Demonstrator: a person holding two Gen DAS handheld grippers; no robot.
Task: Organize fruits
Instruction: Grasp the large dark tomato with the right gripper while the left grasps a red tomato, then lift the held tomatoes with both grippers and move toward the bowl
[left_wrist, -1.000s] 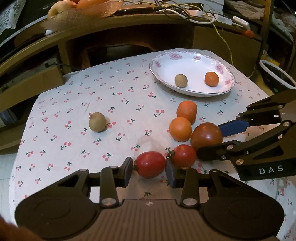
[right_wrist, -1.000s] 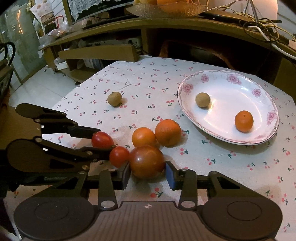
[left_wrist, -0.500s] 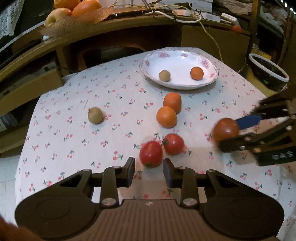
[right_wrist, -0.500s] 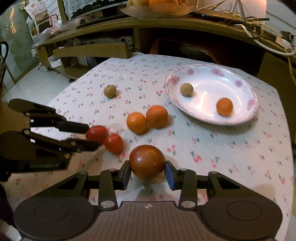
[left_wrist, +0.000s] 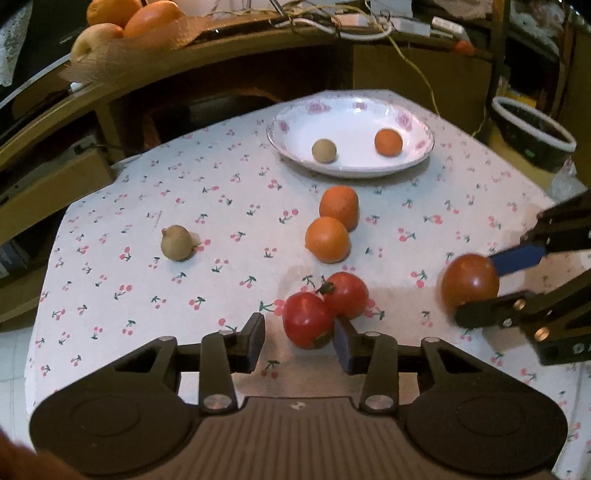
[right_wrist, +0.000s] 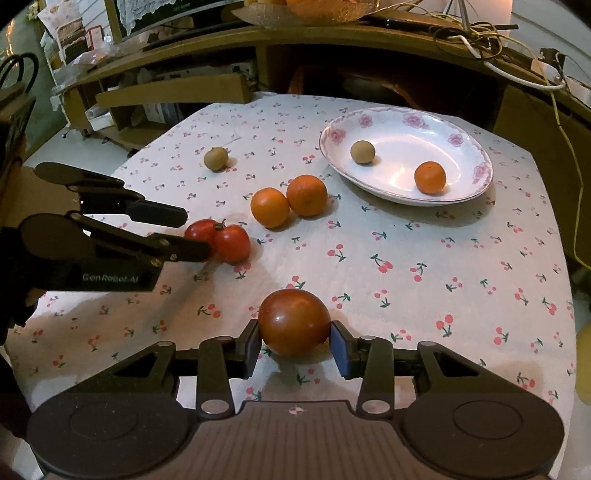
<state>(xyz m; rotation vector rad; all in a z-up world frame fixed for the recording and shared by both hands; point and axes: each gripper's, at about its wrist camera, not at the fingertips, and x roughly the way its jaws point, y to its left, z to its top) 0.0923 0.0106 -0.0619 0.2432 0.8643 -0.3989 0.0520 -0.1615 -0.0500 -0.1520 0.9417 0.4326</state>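
Observation:
My right gripper (right_wrist: 295, 347) is shut on a large dark-red tomato (right_wrist: 293, 321), held near the table's front; it also shows in the left wrist view (left_wrist: 470, 282). My left gripper (left_wrist: 299, 341) is open, its right finger touching a red tomato (left_wrist: 307, 320) that rests against a second one (left_wrist: 347, 294). Two oranges (left_wrist: 327, 239) (left_wrist: 340, 206) lie beyond them. A brown round fruit (left_wrist: 176, 242) lies to the left. A white flowered plate (left_wrist: 417, 155) at the back holds a brown fruit (left_wrist: 324, 150) and a small orange (left_wrist: 388, 142).
The table has a cherry-print cloth (left_wrist: 221, 206). Behind it runs a wooden shelf (left_wrist: 221, 55) with a fruit bowl (left_wrist: 122, 33) and cables. A dark round bin (left_wrist: 532, 129) stands off the table's right side.
My right gripper has lifted the dark-red tomato away from the pile and drawn it back right. My left gripper has pulled back and opened; its tomato now lies against the other one.

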